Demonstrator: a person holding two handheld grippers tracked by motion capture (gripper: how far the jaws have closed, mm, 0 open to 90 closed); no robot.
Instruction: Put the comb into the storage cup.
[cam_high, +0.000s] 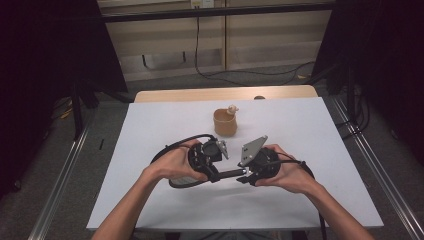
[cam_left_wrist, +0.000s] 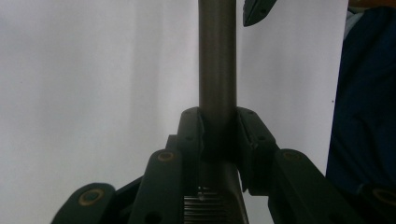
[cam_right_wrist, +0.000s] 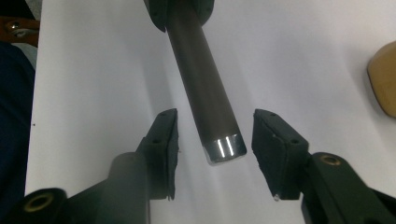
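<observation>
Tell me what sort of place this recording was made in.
Probably a lab recording booth, not a home: a white table stands alone between black curtains, with metal floor rails on both sides and loose cables on the floor behind.

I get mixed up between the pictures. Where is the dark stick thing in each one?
High view: the dark rod lies level between the two grippers, low centre.
Left gripper view: upright, centre, clamped.
Right gripper view: slanting from the top, shiny end between open jaws.
Shared landmark: the white table.
</observation>
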